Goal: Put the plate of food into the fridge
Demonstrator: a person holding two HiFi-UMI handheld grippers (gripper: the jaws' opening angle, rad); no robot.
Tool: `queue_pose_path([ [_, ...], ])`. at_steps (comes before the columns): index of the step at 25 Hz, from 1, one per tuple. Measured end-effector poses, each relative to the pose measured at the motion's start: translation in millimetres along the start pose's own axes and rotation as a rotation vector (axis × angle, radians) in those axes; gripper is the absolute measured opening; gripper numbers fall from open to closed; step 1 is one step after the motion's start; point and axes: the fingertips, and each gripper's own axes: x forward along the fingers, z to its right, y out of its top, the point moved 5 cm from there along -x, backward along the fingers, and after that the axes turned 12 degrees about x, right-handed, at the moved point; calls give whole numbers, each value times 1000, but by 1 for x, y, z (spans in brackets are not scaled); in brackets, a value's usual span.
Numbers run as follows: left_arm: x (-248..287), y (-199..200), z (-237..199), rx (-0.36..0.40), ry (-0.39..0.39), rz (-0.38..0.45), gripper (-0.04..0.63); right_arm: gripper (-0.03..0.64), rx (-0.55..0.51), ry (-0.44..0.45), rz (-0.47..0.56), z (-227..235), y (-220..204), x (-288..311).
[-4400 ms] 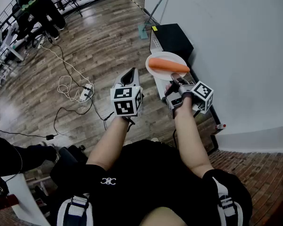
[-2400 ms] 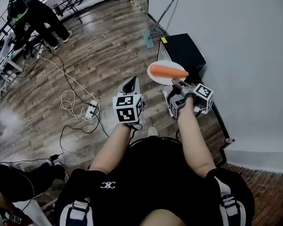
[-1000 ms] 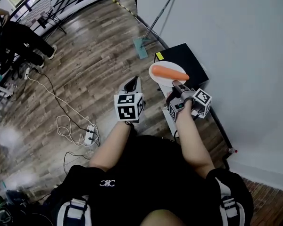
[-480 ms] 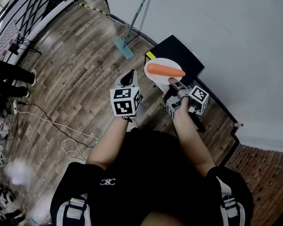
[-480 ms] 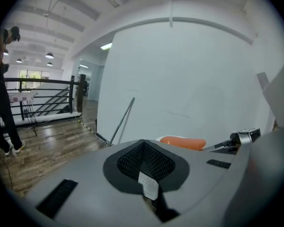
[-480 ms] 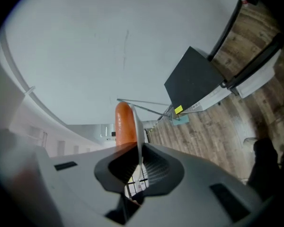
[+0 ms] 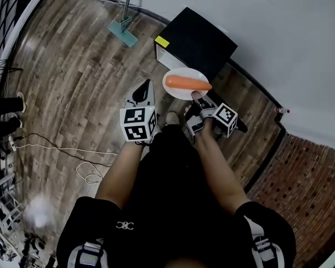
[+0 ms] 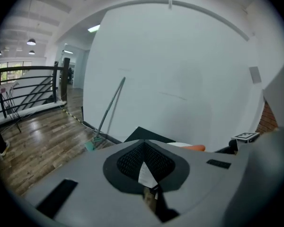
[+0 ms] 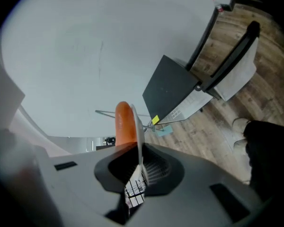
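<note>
A white plate [image 7: 175, 89] carrying a long orange carrot [image 7: 187, 83] is held out level in front of me. My right gripper [image 7: 197, 98] is shut on the plate's near rim. In the right gripper view the plate [image 9: 138, 131] shows edge-on between the pads, with the carrot [image 9: 124, 123] on its left side. My left gripper [image 7: 141, 91] hangs to the left of the plate, shut and holding nothing. A low black cabinet with a white side [image 7: 197, 40] stands against the wall just beyond the plate; it also appears in the left gripper view [image 8: 144, 134].
A green-headed mop [image 7: 121, 29] leans on the white wall left of the cabinet. Cables [image 7: 88, 175] trail over the wooden floor at lower left. A railing [image 7: 5, 4] runs along the upper left. Brick paving [image 7: 304, 169] begins at the right.
The view has swung round, so the black cabinet now lies straight ahead and closer to the plate. The plate and carrot stay in my right gripper; the left gripper keeps its place beside it.
</note>
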Motion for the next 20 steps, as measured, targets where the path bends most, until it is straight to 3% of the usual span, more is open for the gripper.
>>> queue_pose_path([
  [5, 54, -61, -10, 6, -14, -53, -2, 35, 16, -44, -31, 73, 17, 65],
  [10, 100, -132, -36, -9, -18, -104, -2, 34, 59, -32, 2, 153, 35, 129],
  [20, 175, -261, -46, 17, -107, -132, -2, 29, 117, 117, 170, 260, 99, 251],
])
